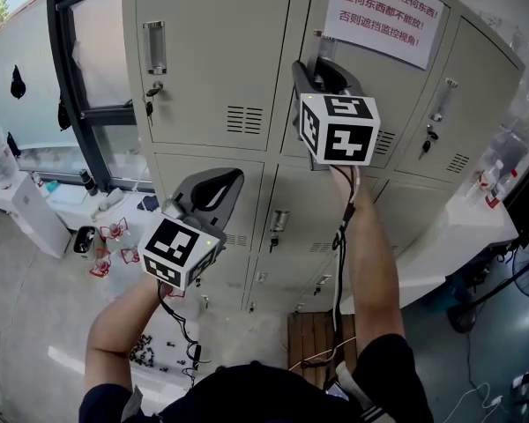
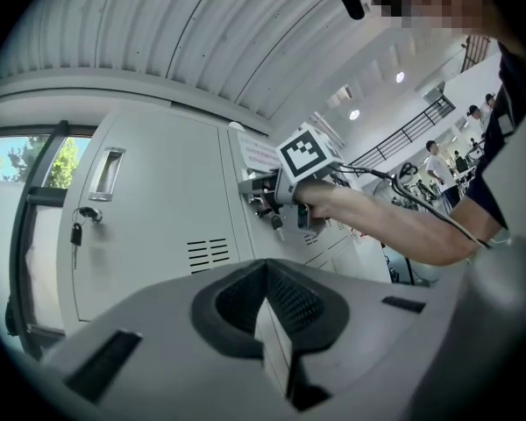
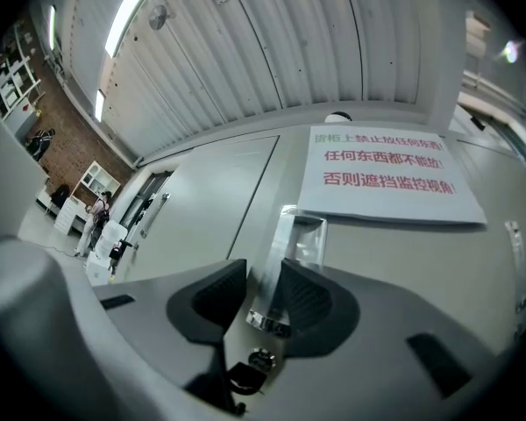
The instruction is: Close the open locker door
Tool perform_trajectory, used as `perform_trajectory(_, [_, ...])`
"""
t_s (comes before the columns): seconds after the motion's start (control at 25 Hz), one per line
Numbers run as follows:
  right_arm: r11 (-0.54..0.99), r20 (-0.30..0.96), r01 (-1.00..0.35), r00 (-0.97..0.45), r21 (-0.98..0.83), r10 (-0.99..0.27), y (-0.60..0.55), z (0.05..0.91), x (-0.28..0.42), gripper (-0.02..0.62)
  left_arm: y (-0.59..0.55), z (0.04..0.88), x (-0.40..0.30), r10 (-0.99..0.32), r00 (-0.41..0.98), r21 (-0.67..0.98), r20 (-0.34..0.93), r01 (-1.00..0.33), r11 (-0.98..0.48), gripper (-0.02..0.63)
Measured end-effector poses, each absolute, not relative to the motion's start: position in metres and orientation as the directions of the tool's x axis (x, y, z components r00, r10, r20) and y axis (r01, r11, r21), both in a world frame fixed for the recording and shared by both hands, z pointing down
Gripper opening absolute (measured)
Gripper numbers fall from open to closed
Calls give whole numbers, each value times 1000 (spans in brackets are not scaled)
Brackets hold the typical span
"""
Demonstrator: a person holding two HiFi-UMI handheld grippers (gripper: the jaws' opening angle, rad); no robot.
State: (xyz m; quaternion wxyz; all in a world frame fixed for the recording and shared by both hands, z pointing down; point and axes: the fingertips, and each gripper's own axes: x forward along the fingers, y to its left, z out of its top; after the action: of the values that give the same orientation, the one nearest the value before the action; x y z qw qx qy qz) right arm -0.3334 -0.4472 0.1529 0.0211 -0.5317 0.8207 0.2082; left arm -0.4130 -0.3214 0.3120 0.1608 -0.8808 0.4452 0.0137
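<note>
Beige metal lockers (image 1: 203, 60) fill the wall beside a dark window frame (image 1: 75, 86) in the head view. The right gripper (image 1: 322, 73) reaches up to the top middle locker door (image 1: 410, 91), which carries a paper notice (image 1: 383, 11) printed in red characters. That door lies close to the line of its neighbours; whether it is fully shut cannot be told. The left gripper (image 1: 213, 188) is held lower and to the left, in front of the second row and touching nothing.

From the left gripper view, its two dark ribbed pads (image 2: 291, 303) meet with nothing between them. Beyond them stands the neighbouring door (image 2: 158, 209), a key dangling from its lock, and further right the other gripper sits against the noticed door, a bare forearm (image 2: 394, 226) behind it.

From the right gripper view, the door's chrome handle (image 3: 289, 253) stands upright between the jaws, which are closed on its lower end. Just below the handle sits a round lock (image 3: 261, 358) with a key in it, and the notice hangs on the door above and to the right.
</note>
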Motion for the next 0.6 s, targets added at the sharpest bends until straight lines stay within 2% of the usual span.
perform_trajectory(0.24, [451,-254,-864,-499,226,-828,-447,151,-331,92,-327,314,-417,-776,608,-266,-168,-786,-559,3])
perform_trajectory(0.6, [481,-243,-859,-511,176,-825,-448,151,-329,78,-335,317,-415,-771,616,-256,-164,-781,-569,3])
